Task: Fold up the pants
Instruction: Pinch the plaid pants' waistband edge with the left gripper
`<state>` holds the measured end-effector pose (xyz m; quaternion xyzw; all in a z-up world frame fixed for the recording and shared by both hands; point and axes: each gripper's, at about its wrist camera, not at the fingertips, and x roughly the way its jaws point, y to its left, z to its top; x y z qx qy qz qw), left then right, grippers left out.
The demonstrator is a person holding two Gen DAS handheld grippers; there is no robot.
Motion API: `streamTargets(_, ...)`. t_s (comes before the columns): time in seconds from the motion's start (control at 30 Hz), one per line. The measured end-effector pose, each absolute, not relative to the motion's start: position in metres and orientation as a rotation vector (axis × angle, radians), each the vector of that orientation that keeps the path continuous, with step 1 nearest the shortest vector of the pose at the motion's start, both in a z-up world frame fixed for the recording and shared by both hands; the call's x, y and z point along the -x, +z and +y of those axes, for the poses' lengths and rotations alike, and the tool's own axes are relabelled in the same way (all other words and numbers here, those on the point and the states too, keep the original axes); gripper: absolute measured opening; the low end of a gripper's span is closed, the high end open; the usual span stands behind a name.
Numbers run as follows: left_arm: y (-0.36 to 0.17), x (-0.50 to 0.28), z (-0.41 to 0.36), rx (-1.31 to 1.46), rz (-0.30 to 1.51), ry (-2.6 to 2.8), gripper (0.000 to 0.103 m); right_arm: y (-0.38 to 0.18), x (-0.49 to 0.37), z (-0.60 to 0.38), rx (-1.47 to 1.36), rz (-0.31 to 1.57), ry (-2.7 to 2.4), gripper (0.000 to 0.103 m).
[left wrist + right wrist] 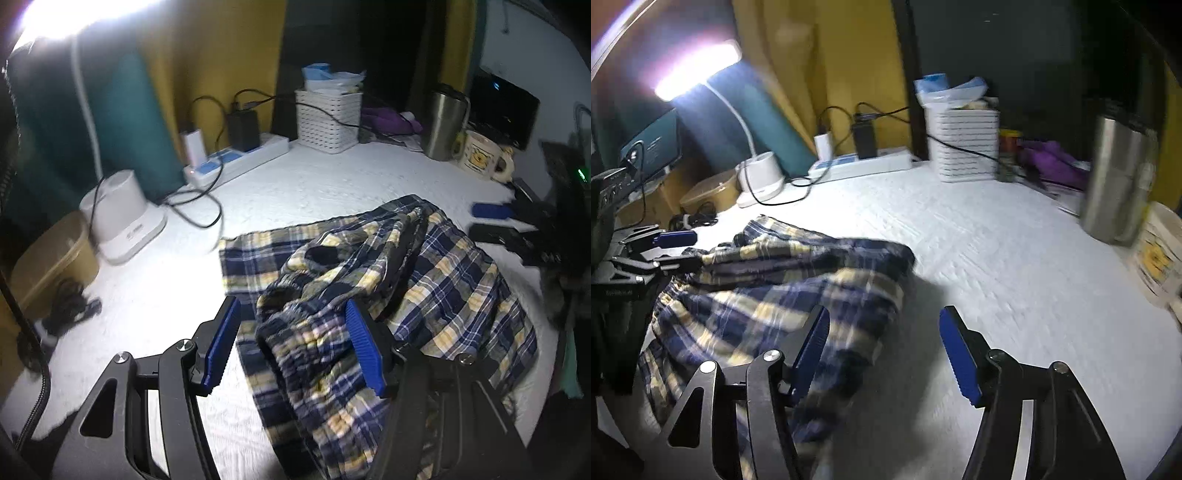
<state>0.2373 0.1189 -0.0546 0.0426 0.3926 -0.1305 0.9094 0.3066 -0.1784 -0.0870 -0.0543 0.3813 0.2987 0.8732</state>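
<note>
The navy, yellow and white plaid pants [436, 280] lie crumpled in a heap on the white table [295, 184]. My left gripper [291, 306] is open over the bunched waistband, which sits between the blue pads [221, 347] with a gap on the left side. From the right wrist view the pants [783, 288] spread to the left. My right gripper [884, 312] is open, its left finger over the cloth's edge and bare table between the fingers. Each gripper shows in the other's view: the right gripper [487, 222] beyond the heap, the left gripper [687, 251] at its far side.
Along the back stand a white basket [328, 122], a power strip [240, 158] with plugged chargers and loose cables, a steel tumbler [445, 122] and a printed mug [480, 157]. A lamp base [122, 214] and a tan container [51, 258] sit at the left.
</note>
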Motion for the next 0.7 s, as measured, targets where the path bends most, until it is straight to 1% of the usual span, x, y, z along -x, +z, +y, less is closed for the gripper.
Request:
streamTargets(0.07, -0.057, -0.241, 0.114, -0.115, 0.814, -0.286, 0.058, -0.094, -0.320, -0.169, 0.137, 0.822, 0.681, 0.061)
streamTargets(0.1, -0.059, -0.242, 0.112, -0.127, 0.814, -0.294, 0.047, -0.098, -0.324, -0.164, 0.153, 0.832, 0.693, 0.053)
streamTargets(0.13, -0.061, -0.244, 0.111, -0.143, 0.818, -0.301, 0.034, -0.102, -0.328, -0.160, 0.171, 0.840, 0.700, 0.036)
streamTargets(0.17, -0.064, -0.247, 0.110, -0.151, 0.829, -0.302, 0.030, -0.107, -0.334, -0.155, 0.184, 0.854, 0.704, 0.029)
streamTargets(0.2, -0.067, -0.250, 0.110, -0.147, 0.838, -0.305, 0.022, -0.109, -0.337, -0.152, 0.186, 0.863, 0.701, 0.021)
streamTargets(0.23, -0.069, -0.254, 0.111, -0.139, 0.847, -0.305, 0.019, -0.111, -0.341, -0.150, 0.186, 0.869, 0.704, 0.018)
streamTargets(0.33, -0.067, -0.259, 0.114, -0.124, 0.843, -0.291, 0.013, -0.106, -0.345, -0.143, 0.194, 0.856, 0.706, 0.012)
streamTargets(0.57, -0.054, -0.272, 0.123, -0.092, 0.810, -0.268, 0.012, -0.100, -0.366, -0.139, 0.145, 0.864, 0.701, 0.011)
streamTargets(0.7, -0.058, -0.284, 0.127, -0.092, 0.817, -0.251, 0.012, -0.104, -0.380, -0.134, 0.113, 0.883, 0.703, 0.011)
